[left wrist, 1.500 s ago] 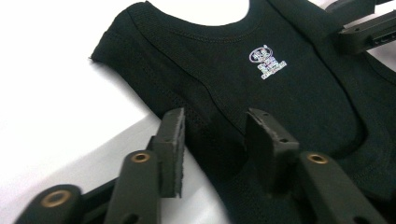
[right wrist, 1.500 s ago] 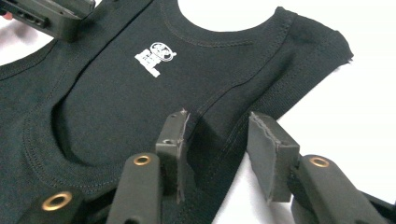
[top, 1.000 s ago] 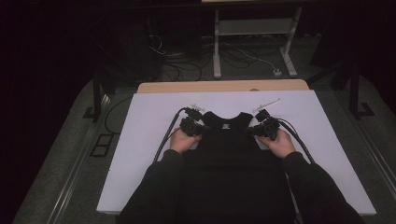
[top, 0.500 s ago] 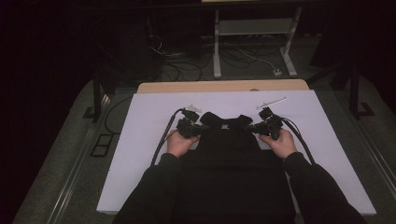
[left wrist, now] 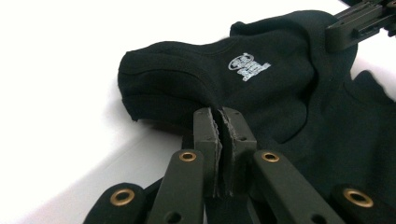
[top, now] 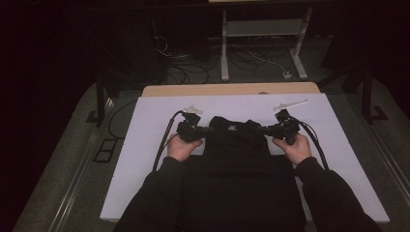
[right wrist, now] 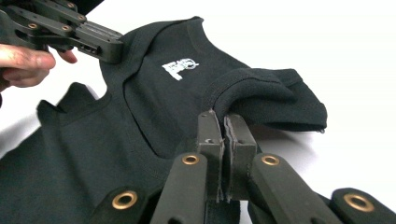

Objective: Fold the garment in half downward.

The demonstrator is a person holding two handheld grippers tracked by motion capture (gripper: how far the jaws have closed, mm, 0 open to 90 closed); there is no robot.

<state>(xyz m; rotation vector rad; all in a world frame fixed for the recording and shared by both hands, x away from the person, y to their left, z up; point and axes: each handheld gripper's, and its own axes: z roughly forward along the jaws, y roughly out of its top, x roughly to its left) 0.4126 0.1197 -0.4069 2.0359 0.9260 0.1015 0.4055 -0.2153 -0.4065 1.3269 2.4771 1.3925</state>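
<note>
Both grippers were clamped on the black T-shirt (top: 239, 145): the left gripper (left wrist: 220, 126) and right gripper (right wrist: 224, 128) each pinched a shoulder edge, sleeves bunched just beyond the fingers. The thin pinch could have slipped under uneven pulling. Compared with a second earlier, both hands had drawn the shirt nearer the person.

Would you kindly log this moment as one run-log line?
left claw: shut on black shirt | right claw: shut on black shirt | grip points: shoulders | surface: white table
</note>
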